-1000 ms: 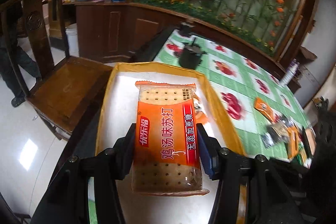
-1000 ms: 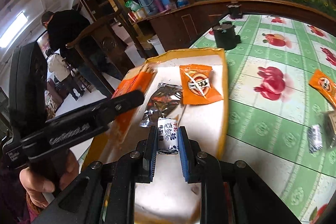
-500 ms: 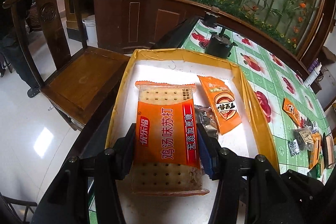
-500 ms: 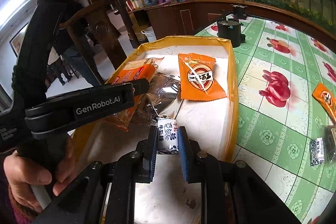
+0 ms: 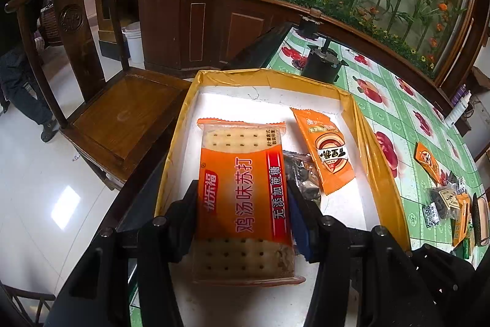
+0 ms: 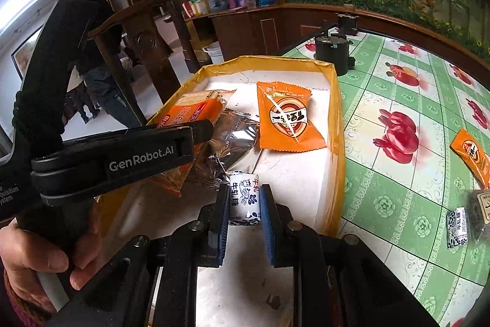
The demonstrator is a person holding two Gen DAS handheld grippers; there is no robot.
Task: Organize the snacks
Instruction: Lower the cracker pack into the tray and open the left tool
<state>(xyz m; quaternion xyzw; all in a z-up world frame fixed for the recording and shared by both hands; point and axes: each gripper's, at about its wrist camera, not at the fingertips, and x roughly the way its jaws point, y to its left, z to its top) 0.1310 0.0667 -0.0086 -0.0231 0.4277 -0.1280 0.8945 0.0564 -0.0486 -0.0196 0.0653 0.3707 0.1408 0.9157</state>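
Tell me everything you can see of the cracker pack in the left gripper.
The cracker pack is a flat rectangular packet with an orange printed band and clear ends showing pale, dotted crackers. Its crimped seams look intact. The left gripper is shut on it, fingers pressing its long edges. It is held over the yellow-walled tray, beside a silvery wrapper.

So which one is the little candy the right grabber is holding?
Look at the yellow-edged tray on the green flowered tablecloth. At its near end, the right gripper pinches a small white candy with dark blue drawings; its tray neighbours are bigger, orange or silver.
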